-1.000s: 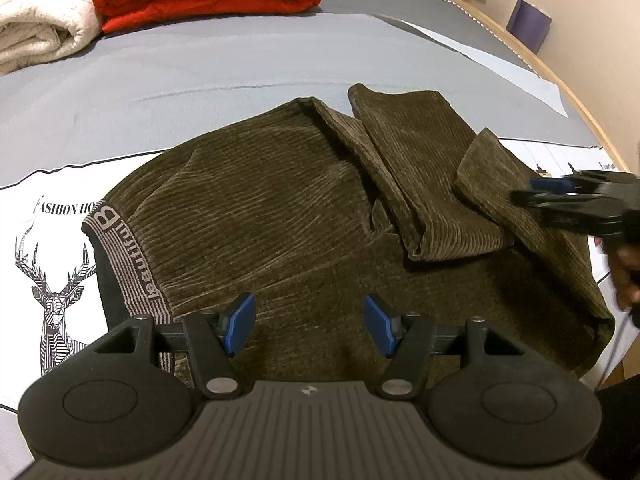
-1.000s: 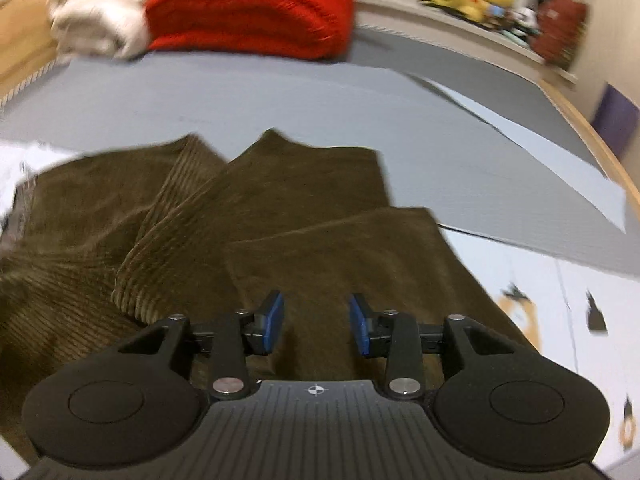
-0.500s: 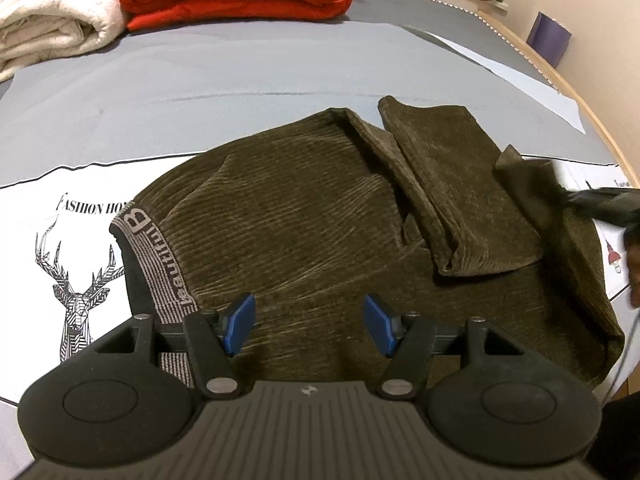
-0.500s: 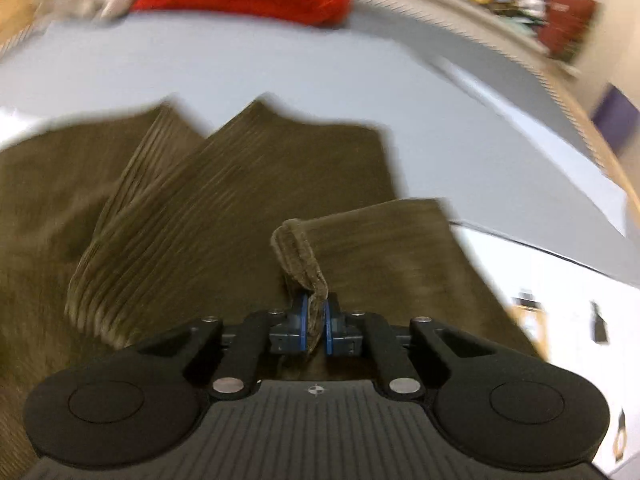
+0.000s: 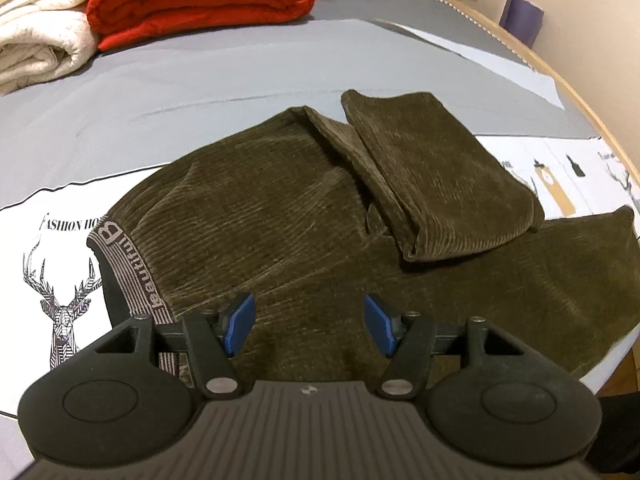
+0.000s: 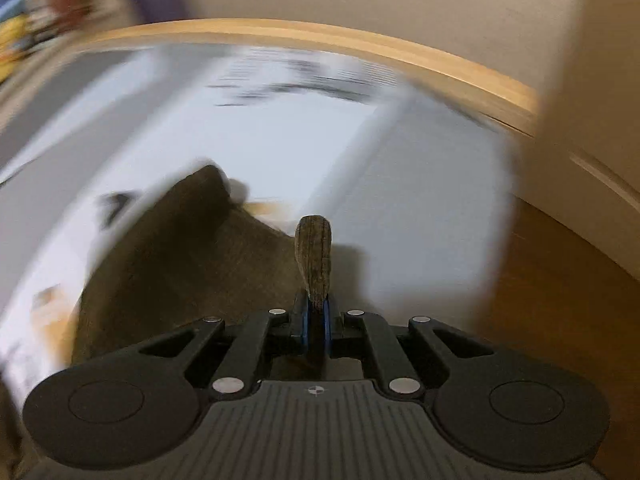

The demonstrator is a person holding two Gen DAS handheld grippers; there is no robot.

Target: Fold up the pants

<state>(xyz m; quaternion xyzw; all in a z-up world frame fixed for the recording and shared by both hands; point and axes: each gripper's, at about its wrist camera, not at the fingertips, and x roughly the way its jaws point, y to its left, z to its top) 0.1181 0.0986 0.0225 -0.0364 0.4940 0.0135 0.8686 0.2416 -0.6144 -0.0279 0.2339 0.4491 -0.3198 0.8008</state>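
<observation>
Pants point(image 6: 314, 256) fold pinched between right gripper point(image 6: 315, 320) jaws.

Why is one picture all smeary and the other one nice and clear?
Right wrist view: smeared by motion blur, so the white sheet and wooden edge streak, while the right gripper and its pinched bit of pants stay sharp. Left wrist view: crisp, evenly lit pants and left gripper, though the fisheye lens bends the bed's edges.

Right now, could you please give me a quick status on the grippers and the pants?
Right gripper shut on a pinch of pants fabric. Left gripper open, hovering over the waistband end. One leg lies folded across. Nothing in the way.
</observation>
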